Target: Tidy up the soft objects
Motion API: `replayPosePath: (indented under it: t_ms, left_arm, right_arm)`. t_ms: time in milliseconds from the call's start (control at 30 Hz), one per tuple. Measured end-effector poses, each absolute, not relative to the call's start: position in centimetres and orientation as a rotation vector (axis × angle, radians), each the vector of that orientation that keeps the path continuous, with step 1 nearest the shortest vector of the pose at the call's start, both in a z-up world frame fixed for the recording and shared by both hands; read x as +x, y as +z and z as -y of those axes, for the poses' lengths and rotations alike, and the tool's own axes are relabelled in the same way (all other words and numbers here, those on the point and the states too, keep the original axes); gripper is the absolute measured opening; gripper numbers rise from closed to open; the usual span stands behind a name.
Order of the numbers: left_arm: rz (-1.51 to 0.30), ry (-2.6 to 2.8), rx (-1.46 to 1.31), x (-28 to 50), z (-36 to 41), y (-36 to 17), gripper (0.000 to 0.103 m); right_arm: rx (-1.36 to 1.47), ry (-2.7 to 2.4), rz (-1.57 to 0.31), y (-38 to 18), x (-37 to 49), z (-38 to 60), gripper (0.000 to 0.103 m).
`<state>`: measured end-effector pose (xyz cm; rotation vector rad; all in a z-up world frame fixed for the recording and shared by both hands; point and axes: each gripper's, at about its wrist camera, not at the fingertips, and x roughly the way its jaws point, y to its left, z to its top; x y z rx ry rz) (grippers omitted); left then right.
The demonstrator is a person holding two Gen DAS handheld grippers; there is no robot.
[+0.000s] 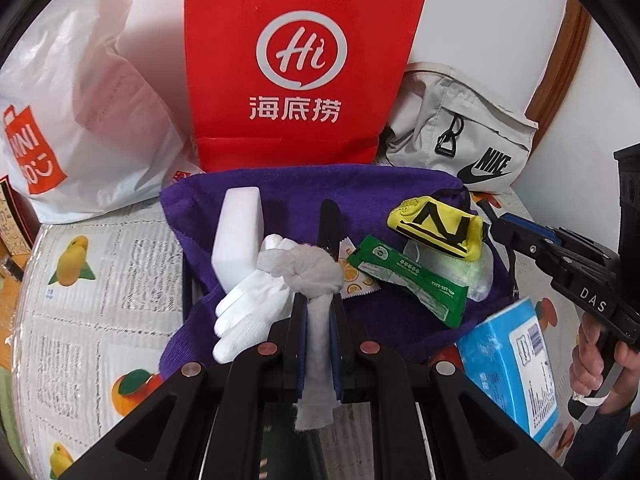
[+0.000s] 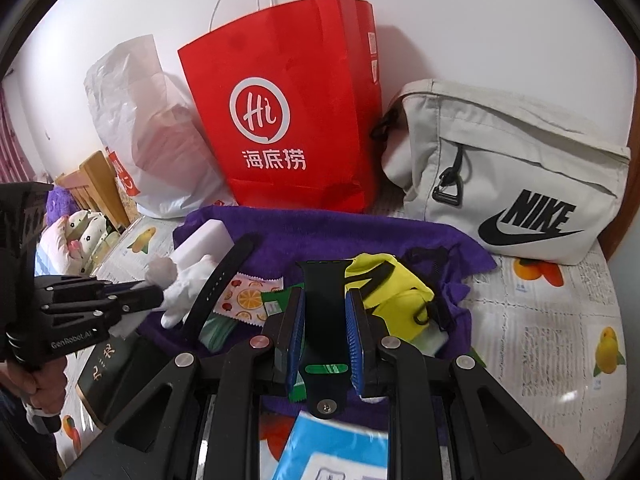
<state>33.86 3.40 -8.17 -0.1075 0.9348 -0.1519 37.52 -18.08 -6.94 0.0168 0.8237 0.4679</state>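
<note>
Purple towel (image 1: 280, 192) crowded before red bag (image 1: 296, 60)

Both wrist views are bright and evenly lit by soft, diffuse light, with no harsh glare. The white wall (image 2: 460, 20) reads clean, slightly pinkish toward 9 o'clock in the left view. The red bag (image 2: 288, 112) casts a soft shadow on the wall toward 3 o'clock, and the plastic bag (image 1: 80, 100) shows mild sheen on its creases. Fisheye distortion bends straight edges strongly toward the rims, and black vignette fills the corners of both views. The centre is sharp: the print on the red bag is crisp. The blue box (image 2: 332, 452) at 6 o'clock in the right view is smeared and soft. Colours are saturated, with slight compression blockiness.
</note>
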Motion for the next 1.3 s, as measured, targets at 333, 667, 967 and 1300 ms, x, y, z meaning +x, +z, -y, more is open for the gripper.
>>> replayPosePath:
  t_ms: [333,667,967,1300]
  left_arm:
    - [-0.969,-0.188,-0.104,36.3,-2.0,-9.5,0.01]
    - [-1.005,-0.188,-0.109,38.2,-1.5,-10.5,0.01]
    - [-1.022,-0.175,-0.124,38.6,-1.8,-11.0,0.019]
    - [-1.011,-0.133,-0.119,37.5,-2.2,-10.1,0.036]
  right_arm:
    - [-0.006,0.487,-0.889,-9.2,39.4,16.7,0.021]
    - [-0.018,0.462,-0.958,-11.2,41.3,16.2,0.021]
    - [0.002,0.469,-0.974,-11.2,41.3,16.5,0.026]
    - [0.005,0.474,-0.939,-9.7,39.9,16.9,0.043]
